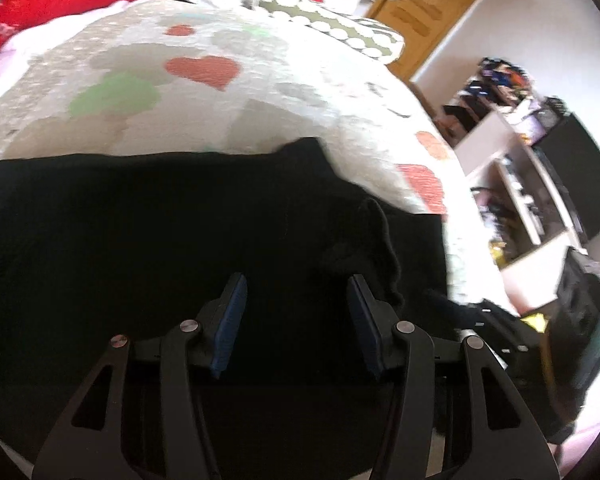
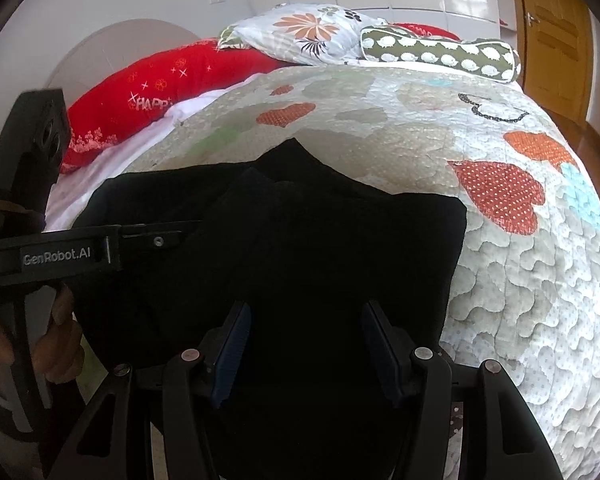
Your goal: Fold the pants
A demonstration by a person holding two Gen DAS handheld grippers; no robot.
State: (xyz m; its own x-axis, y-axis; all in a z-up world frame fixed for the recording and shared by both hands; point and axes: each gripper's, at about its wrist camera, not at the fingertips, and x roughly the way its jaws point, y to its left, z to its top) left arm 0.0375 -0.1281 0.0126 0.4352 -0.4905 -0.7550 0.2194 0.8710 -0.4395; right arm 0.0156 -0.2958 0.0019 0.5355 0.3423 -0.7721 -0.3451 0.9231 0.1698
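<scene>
The black pants lie folded on the bed, on its near part, on top of a quilt with hearts.

In the left wrist view, the left gripper hangs above the pants with its fingers standing apart. Nothing is between the blue pads; only the dark cloth shows below the gap. A small raised fold of the pants stands just past the right finger. The pants fill the lower left of this view and end near the edge of the bed. Right of the bed are shelves with many small things, and a wooden door is behind.

In the right wrist view, the left gripper comes in from the left side, held by a hand, and its tip is over the left part of the pants. The right gripper is over the near edge of the pants, its fingers also apart and holding nothing. Behind are a red pillow, a flowered pillow and a green dotted bolster.
</scene>
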